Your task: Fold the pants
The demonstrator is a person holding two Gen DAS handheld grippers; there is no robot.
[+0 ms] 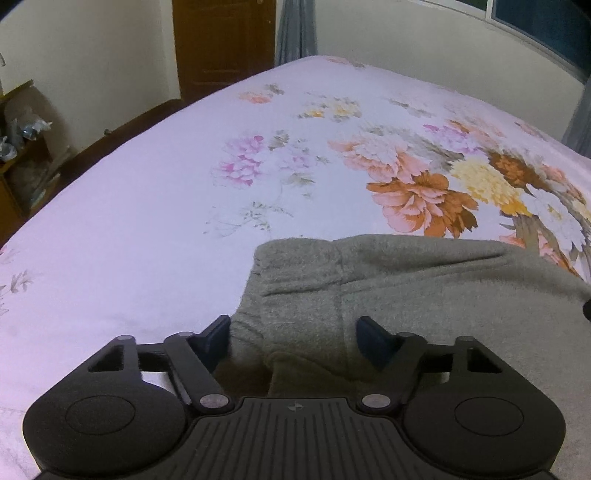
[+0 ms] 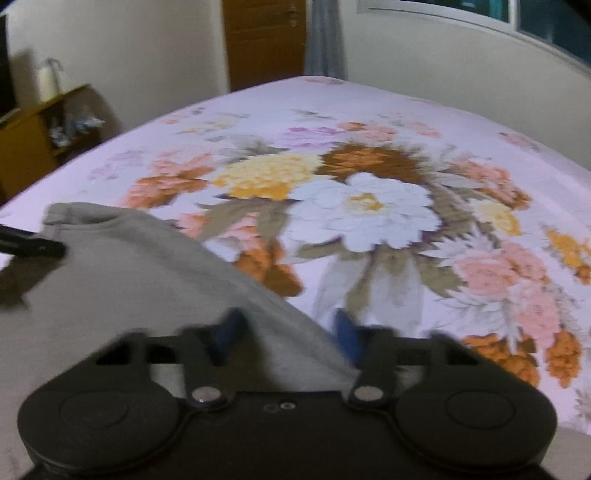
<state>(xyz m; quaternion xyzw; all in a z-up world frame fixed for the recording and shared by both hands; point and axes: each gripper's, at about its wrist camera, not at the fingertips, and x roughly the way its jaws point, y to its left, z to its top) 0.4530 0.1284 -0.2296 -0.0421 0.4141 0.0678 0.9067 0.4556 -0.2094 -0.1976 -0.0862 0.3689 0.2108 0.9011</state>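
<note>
Grey fleece pants (image 1: 424,295) lie folded on a bed with a pink floral sheet (image 1: 147,221). My left gripper (image 1: 293,334) is open, its blue-padded fingers set either side of the pants' left end, where a folded edge shows. In the right wrist view the pants (image 2: 129,288) fill the lower left. My right gripper (image 2: 286,332) is open with the pants' right edge between its fingers; the view is blurred. The left gripper's tip (image 2: 33,245) shows at the far left, resting on the pants.
The bed (image 2: 369,206) stretches ahead to a cream wall. A brown door (image 1: 225,44) and grey curtain (image 1: 297,29) stand behind it. A wooden shelf (image 2: 44,125) with clutter sits left of the bed. A window (image 1: 546,26) is at upper right.
</note>
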